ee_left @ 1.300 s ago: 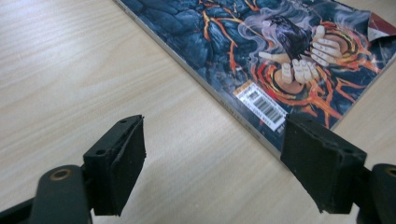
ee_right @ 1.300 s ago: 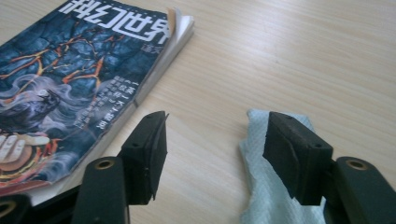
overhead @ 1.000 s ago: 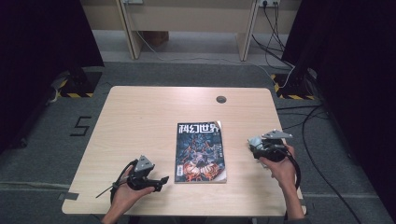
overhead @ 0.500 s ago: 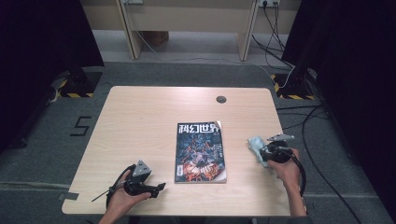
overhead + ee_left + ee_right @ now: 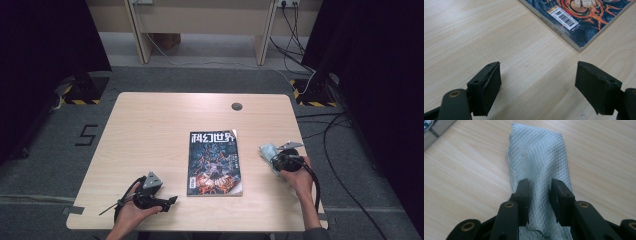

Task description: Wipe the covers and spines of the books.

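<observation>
Your right gripper (image 5: 539, 195) has its jaws drawn in on a folded pale grey cloth (image 5: 541, 162) with a diamond weave. The jaws have just been closing, and the cloth now sits bunched between the two pads, which press on it from both sides. The free end of the cloth runs on ahead of the jaw tips and lies on the wooden table (image 5: 461, 182). In the high view your right gripper (image 5: 278, 156) rests near the table's right edge, with the cloth (image 5: 269, 151) at its tip, on the side facing the magazine (image 5: 215, 162).

Your left gripper (image 5: 537, 85) has its jaws spread wide with bare table between them; nothing is held. The magazine's near corner (image 5: 579, 32), the one with the barcode label, lies ahead of the jaws and apart from them. In the high view your left gripper (image 5: 162, 200) lies low by the table's near edge, pointing towards the magazine, which lies closed and flat between your two grippers.
</observation>
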